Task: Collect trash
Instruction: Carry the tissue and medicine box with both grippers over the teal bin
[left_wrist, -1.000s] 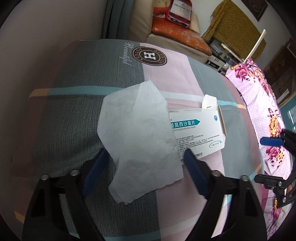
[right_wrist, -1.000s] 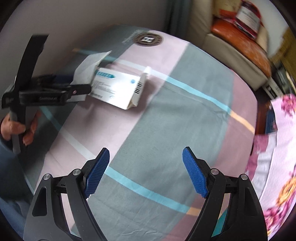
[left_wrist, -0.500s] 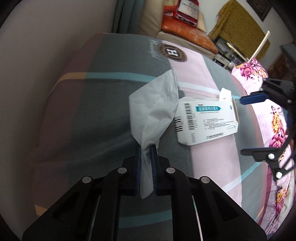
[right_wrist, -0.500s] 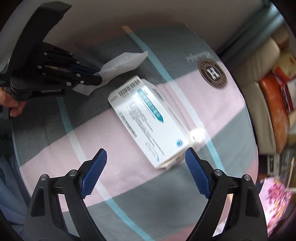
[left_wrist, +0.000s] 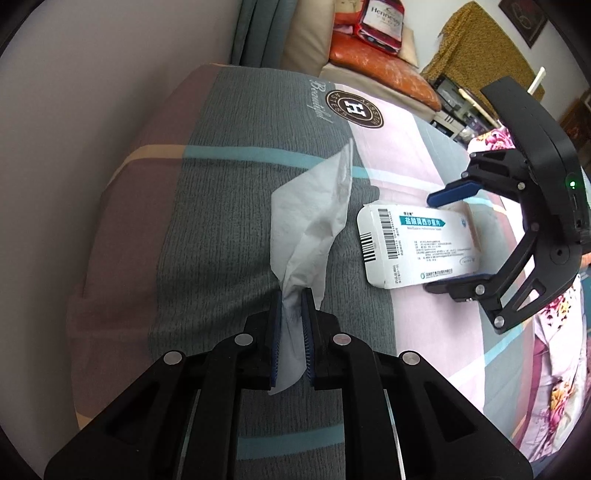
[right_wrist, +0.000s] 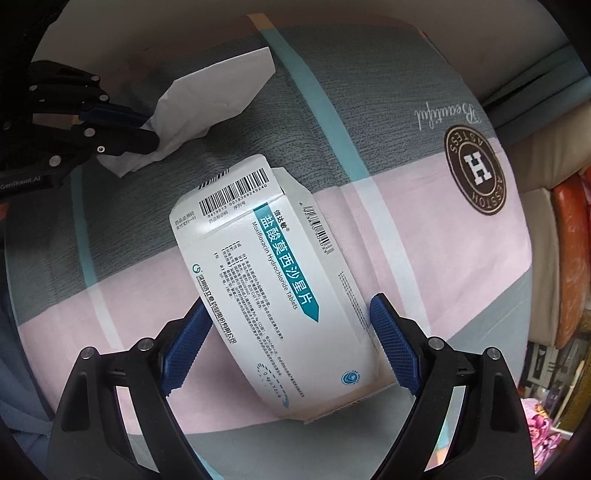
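Note:
A white tissue (left_wrist: 314, 221) lies crumpled on a striped grey and pink cushion (left_wrist: 229, 206). My left gripper (left_wrist: 292, 310) is shut on the tissue's near corner. It also shows in the right wrist view (right_wrist: 207, 107), pinched by the left gripper (right_wrist: 147, 133). A white medicine box (right_wrist: 280, 295) with teal print lies on the cushion. My right gripper (right_wrist: 291, 347) is open, its jaws on either side of the box's near end. In the left wrist view the box (left_wrist: 417, 247) sits between the right gripper's fingers (left_wrist: 454, 192).
The cushion (right_wrist: 406, 177) has a round brown logo (right_wrist: 474, 170). Beyond it are a beige sofa with an orange pillow (left_wrist: 380, 66) and a red bag (left_wrist: 380, 22). A floral pink cloth (left_wrist: 554, 369) lies at the right.
My left gripper closed on the tissue and bunched it up. My right gripper moved in over the medicine box, and its open jaws now straddle it.

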